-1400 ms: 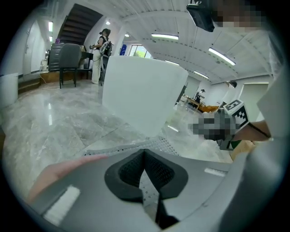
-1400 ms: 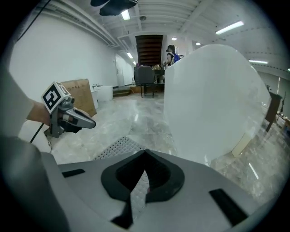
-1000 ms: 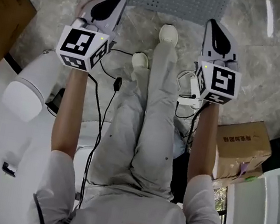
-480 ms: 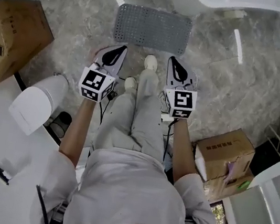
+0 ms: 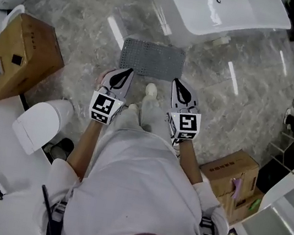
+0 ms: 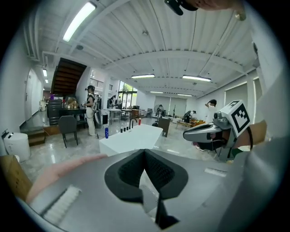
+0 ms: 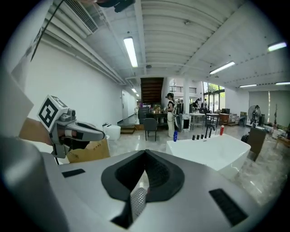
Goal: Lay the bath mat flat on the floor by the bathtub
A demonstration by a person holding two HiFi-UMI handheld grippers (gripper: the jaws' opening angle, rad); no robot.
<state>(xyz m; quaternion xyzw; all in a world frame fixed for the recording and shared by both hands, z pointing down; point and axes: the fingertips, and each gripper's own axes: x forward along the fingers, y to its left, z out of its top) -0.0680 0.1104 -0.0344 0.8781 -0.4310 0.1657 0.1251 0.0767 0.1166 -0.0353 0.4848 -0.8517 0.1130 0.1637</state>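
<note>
The grey dotted bath mat [image 5: 151, 59] lies flat on the marble floor just in front of the white bathtub [image 5: 220, 12]. My left gripper [image 5: 125, 72] and right gripper [image 5: 177, 83] hover side by side on the near side of the mat, above it and apart from it. Both are shut with nothing between the fingers. In the left gripper view the shut left gripper [image 6: 145, 152] points level at the bathtub [image 6: 131, 138]. The right gripper [image 7: 146, 153] also faces the bathtub [image 7: 210, 147]; a sliver of the mat [image 7: 137, 201] shows beneath its jaws.
A cardboard box [image 5: 20, 57] and a white toilet [image 5: 40, 124] stand at the left. Another cardboard box [image 5: 235, 173] sits at the right. The person's shoe [image 5: 151, 90] is close to the mat's near edge. A person [image 7: 171, 113] stands far behind the tub.
The head camera has risen and pulled back, so the mat looks smaller and the bathtub has come into view. Both grippers stay shut and have lifted away from the mat, which lies unmoved.
</note>
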